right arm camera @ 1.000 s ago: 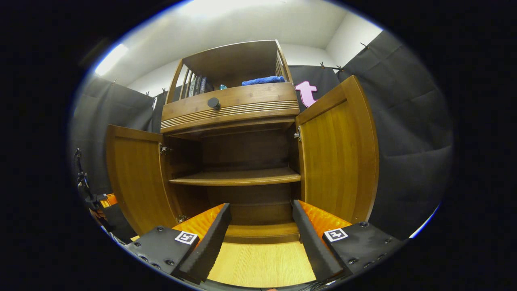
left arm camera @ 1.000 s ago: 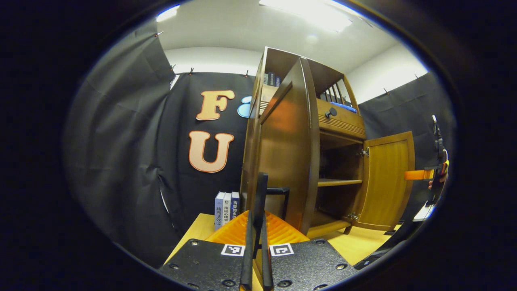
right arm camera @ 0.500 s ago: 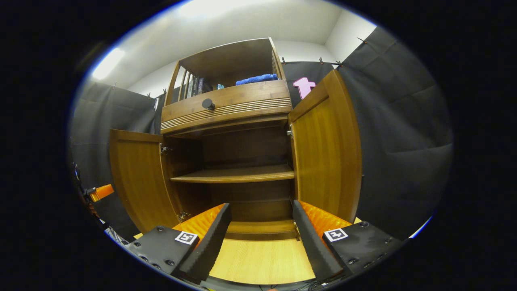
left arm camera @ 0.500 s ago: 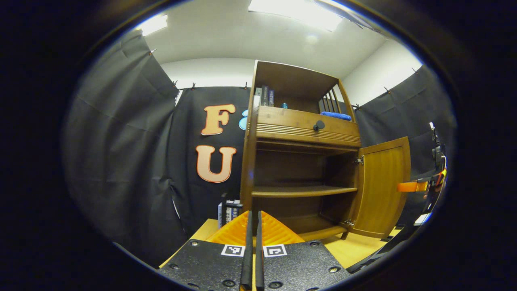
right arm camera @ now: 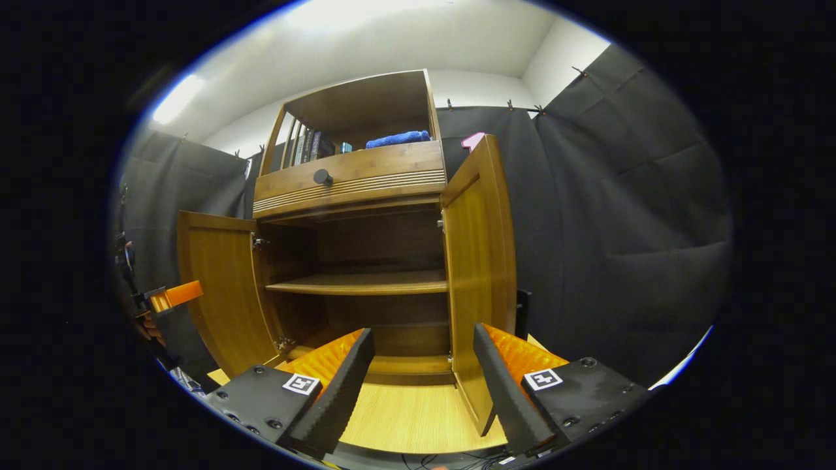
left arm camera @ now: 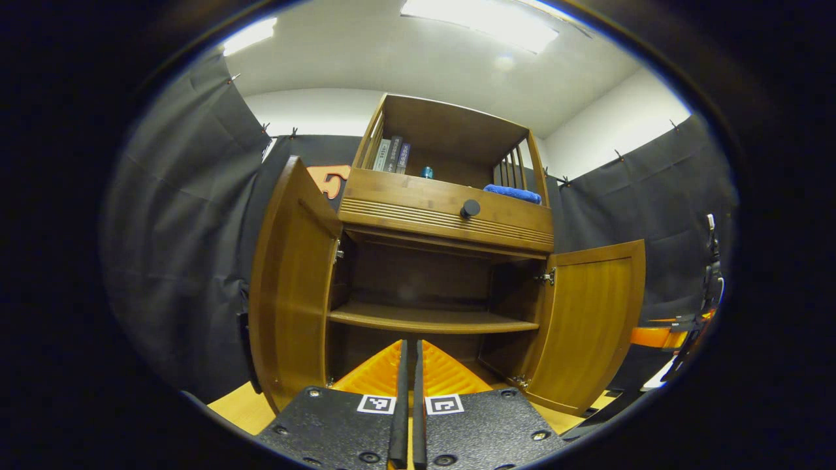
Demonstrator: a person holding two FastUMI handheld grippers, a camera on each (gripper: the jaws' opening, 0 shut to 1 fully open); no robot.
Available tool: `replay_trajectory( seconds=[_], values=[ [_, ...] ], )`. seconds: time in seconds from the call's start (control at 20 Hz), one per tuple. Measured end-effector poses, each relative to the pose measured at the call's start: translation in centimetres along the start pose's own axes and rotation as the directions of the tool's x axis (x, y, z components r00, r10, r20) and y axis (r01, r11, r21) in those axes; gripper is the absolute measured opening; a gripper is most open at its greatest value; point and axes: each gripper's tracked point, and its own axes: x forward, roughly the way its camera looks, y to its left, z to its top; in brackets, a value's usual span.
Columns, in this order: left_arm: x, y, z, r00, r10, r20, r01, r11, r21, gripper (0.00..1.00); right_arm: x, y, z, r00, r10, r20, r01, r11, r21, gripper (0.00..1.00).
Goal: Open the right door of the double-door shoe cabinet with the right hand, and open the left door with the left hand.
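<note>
The wooden shoe cabinet (left arm camera: 444, 215) faces me with both lower doors swung open. In the left gripper view its left door (left arm camera: 290, 287) stands out to the left and its right door (left arm camera: 591, 326) to the right. My left gripper (left arm camera: 409, 344) is shut with nothing between its fingers, a short way in front of the inner shelf (left arm camera: 431, 320). In the right gripper view the right door (right arm camera: 477, 274) is nearly edge-on, its lower edge just inside the right finger. My right gripper (right arm camera: 423, 331) is open and touches nothing. The left door (right arm camera: 222, 287) is beyond it.
A drawer with a dark knob (left arm camera: 469, 209) sits above the doors. Books (left arm camera: 392, 155) and a blue cloth (left arm camera: 513, 192) lie on the top shelf. The cabinet stands on a light wooden table (right arm camera: 418, 418). The other gripper shows at the side (left arm camera: 659, 334) (right arm camera: 173, 295).
The left gripper came off the left door's handle and turned from the door's edge to face the cabinet. The right door now looks more edge-on in the right gripper view.
</note>
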Motion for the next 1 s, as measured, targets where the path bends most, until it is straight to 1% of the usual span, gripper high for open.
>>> replay_trajectory(
  seconds=[0.05,0.1,0.15,0.2,0.25,0.35,0.45,0.5,0.55,0.6,0.65,0.7,0.75,0.8,0.85,0.9,0.95,1.0],
  values=[
    [-0.2,-0.2,-0.1,1.000,0.026,0.002,-0.026,1.000,0.004,0.03,-0.2,-0.1,-0.1,1.000,0.000,0.000,0.000,1.000,0.000,0.98],
    [-0.4,-0.3,-0.2,0.999,0.051,0.002,-0.051,0.999,0.005,0.00,-0.3,-0.3,0.1,1.000,-0.003,0.002,0.003,1.000,0.000,0.98],
    [-0.5,-0.5,-0.4,0.997,0.074,0.006,-0.074,0.997,0.009,0.13,-0.4,-0.5,0.1,1.000,-0.007,0.005,0.007,1.000,0.002,0.93],
    [-0.5,-0.4,-0.4,0.995,0.100,0.017,-0.101,0.995,0.016,0.25,-0.6,-0.7,0.2,1.000,-0.010,0.009,0.010,1.000,0.005,0.93],
    [-0.6,-0.6,-0.3,0.994,0.110,0.029,-0.110,0.994,0.017,0.33,-0.8,-0.9,0.2,1.000,-0.013,0.014,0.013,1.000,0.010,0.95],
    [-0.4,-1.5,-0.3,0.995,0.096,0.033,-0.096,0.995,-0.013,0.54,-1.2,-1.1,0.3,1.000,-0.022,0.019,0.021,1.000,0.018,1.00],
    [-0.4,-1.6,0.0,0.996,0.079,0.037,-0.077,0.996,-0.036,0.76,-1.5,-1.5,0.2,0.999,-0.034,0.020,0.034,0.999,0.021,0.99],
    [-0.4,-1.4,0.0,0.996,0.080,0.040,-0.078,0.996,-0.036,0.81,-1.6,-1.7,0.3,0.999,-0.041,0.022,0.040,0.999,0.024,0.98],
    [-0.3,-1.2,0.3,0.996,0.081,0.039,-0.080,0.996,-0.031,0.87,-1.6,-1.7,0.3,0.999,-0.047,0.025,0.046,0.999,0.028,0.93],
    [-0.5,-0.9,0.3,0.995,0.091,0.037,-0.090,0.996,-0.025,0.92,-1.7,-1.7,0.3,0.998,-0.051,0.028,0.051,0.998,0.033,0.93],
    [-0.5,-0.7,0.3,0.995,0.095,0.033,-0.095,0.995,-0.019,0.93,-1.8,-1.7,0.3,0.998,-0.054,0.029,0.053,0.998,0.036,0.93],
    [-0.6,-0.6,0.2,0.995,0.096,0.030,-0.096,0.995,-0.016,0.95,-1.9,-1.5,0.3,0.998,-0.054,0.029,0.053,0.998,0.036,0.98],
    [-0.6,-0.5,0.2,0.995,0.097,0.027,-0.096,0.995,-0.015,0.95,-1.9,-1.3,0.2,0.998,-0.054,0.029,0.053,0.998,0.035,0.98],
    [-0.8,-0.4,0.2,0.995,0.097,0.024,-0.097,0.995,-0.015,0.95,-1.9,-1.2,0.3,0.998,-0.056,0.028,0.055,0.998,0.033,0.93],
    [-0.8,-0.3,0.4,0.995,0.098,0.021,-0.098,0.995,-0.013,0.95,-2.0,-1.0,0.2,0.998,-0.056,0.026,0.055,0.998,0.031,0.93],
    [-0.9,-0.2,0.6,0.995,0.102,0.017,-0.102,0.995,-0.009,0.95,-1.9,-0.7,0.1,0.998,-0.057,0.021,0.057,0.998,0.028,0.94],
    [-1.0,0.1,0.8,0.994,0.110,0.018,-0.110,0.994,-0.004,0.95,-1.9,-0.4,0.1,0.998,-0.054,0.020,0.054,0.998,0.024,0.98],
    [-1.0,0.2,1.2,0.993,0.114,0.023,-0.114,0.993,0.000,0.95,-1.8,-0.1,0.4,0.998,-0.051,0.024,0.051,0.999,0.019,0.94]
  ],
)
